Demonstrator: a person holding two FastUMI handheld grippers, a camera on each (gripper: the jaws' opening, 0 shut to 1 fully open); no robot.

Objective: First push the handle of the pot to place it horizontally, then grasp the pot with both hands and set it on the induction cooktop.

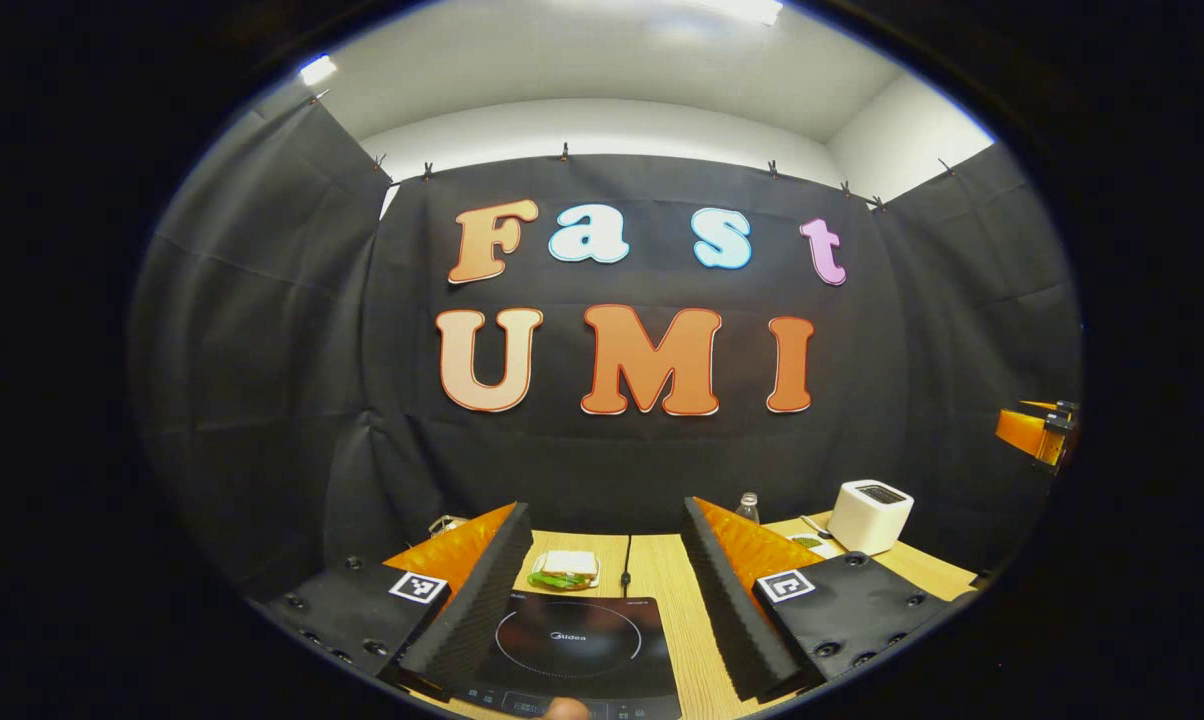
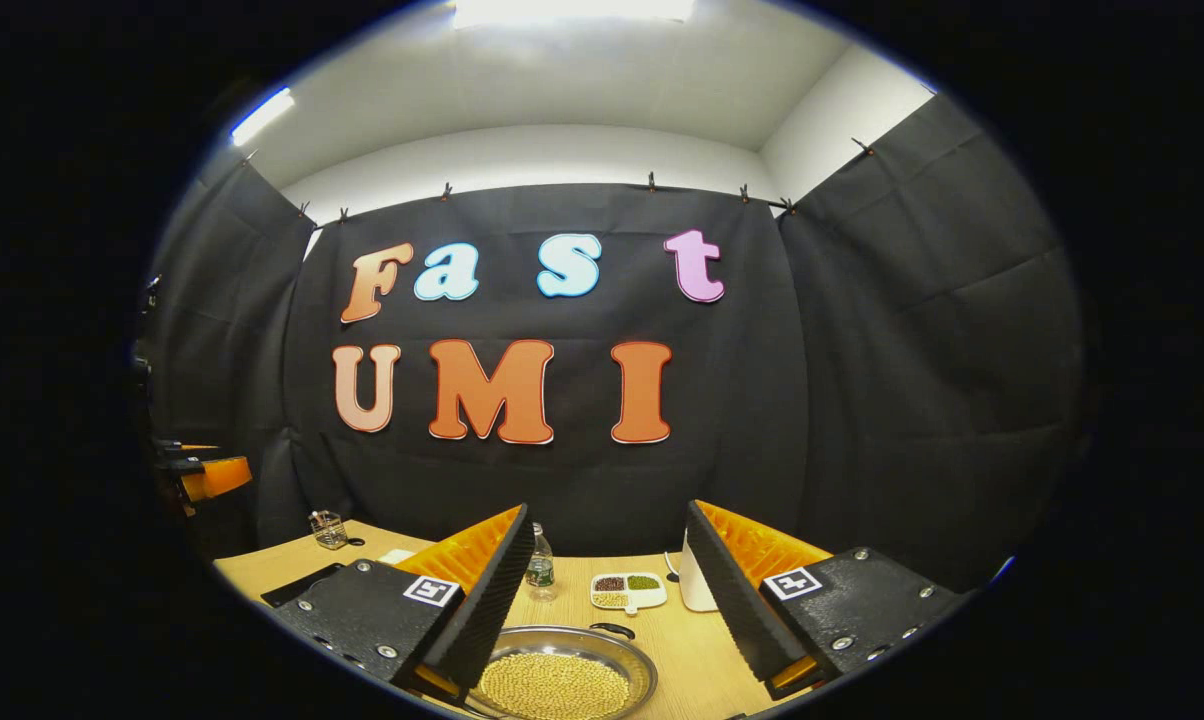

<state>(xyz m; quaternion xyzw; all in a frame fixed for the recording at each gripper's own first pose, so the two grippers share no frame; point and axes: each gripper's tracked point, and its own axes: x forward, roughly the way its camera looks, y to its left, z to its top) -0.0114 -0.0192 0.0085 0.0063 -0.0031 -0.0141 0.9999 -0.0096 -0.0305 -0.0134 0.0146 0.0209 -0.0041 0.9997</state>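
A shallow metal pot (image 2: 644, 668) filled with yellow beans sits on the wooden table, low between my right gripper's fingers. A small dark handle (image 2: 614, 630) shows at its far rim. My right gripper (image 2: 610, 515) is open above the pot's near side, holding nothing. The black induction cooktop (image 1: 582, 640) lies flat under my left gripper (image 1: 606, 512), which is open and holds nothing. The cooktop's corner (image 2: 300, 586) also shows at the left of the right gripper view. The right gripper (image 1: 1037, 432) appears far off to the right in the left gripper view.
Behind the cooktop lie a wrapped sandwich (image 1: 565, 568) and a power cord (image 1: 625, 578). A white toaster (image 1: 870, 515), a small bottle (image 2: 539, 565) and a divided dish of beans (image 2: 628, 590) stand behind the pot. A glass cup (image 2: 328, 528) stands at the far left.
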